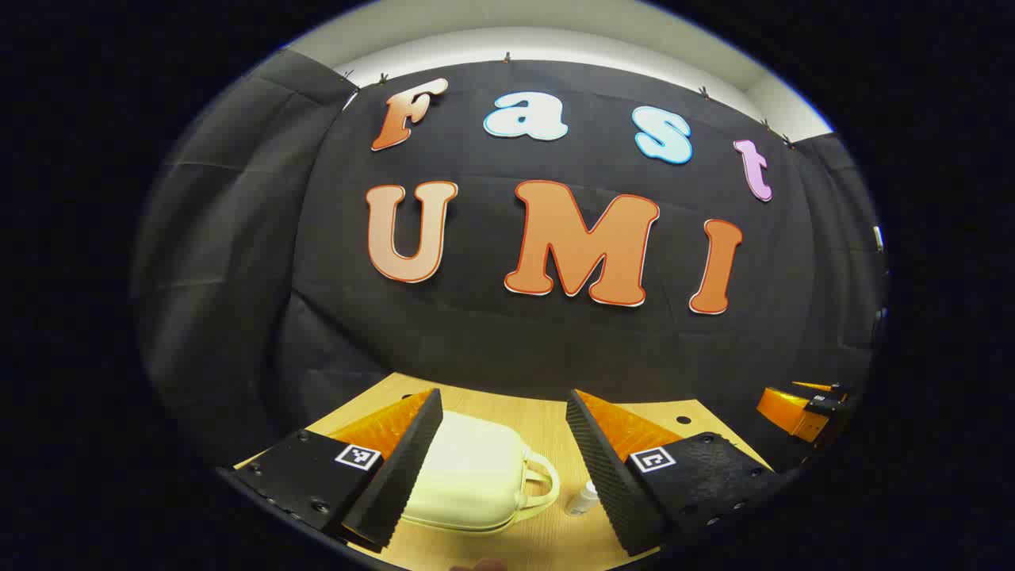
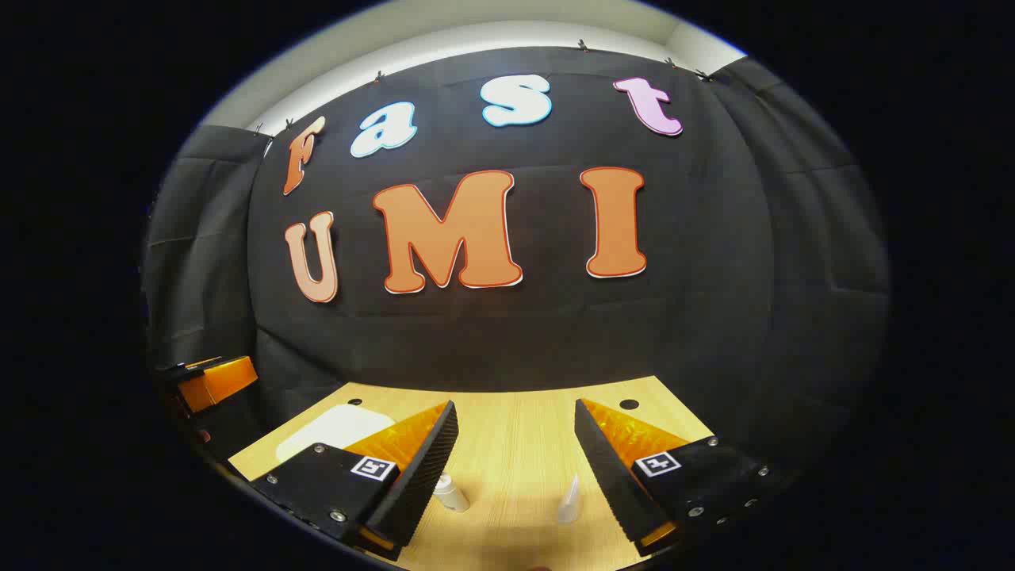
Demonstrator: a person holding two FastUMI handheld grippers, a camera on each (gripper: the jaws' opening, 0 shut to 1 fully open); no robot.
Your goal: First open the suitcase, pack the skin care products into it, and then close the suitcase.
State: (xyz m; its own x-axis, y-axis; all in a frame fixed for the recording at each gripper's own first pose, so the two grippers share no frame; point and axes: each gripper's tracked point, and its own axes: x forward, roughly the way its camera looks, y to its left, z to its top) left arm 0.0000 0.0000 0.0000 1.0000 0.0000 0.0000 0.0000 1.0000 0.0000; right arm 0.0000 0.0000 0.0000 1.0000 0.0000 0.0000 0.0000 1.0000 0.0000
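While both the left gripper (image 1: 503, 468) and right gripper (image 2: 515, 468) are held wide apart and empty, the closed cream-coloured hard-shell suitcase (image 1: 468, 472) lies on the pale wooden table (image 1: 547, 428). Its rigid, smooth shell is judged slippery, so the looped handle (image 1: 543, 480) is best taken. The small clear plastic bottle (image 1: 584, 498) is judged light and easily toppled.

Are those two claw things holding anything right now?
No, nothing is held. The left gripper hovers open over the closed cream suitcase, and the right gripper hangs open above two small bottles on the table.

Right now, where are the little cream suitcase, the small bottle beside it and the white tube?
cream suitcase (image 1: 468, 476), left gripper view, on its closed lid.
small bottle (image 1: 585, 498), left gripper view, on its body.
white tube (image 2: 568, 501), right gripper view, on its middle.
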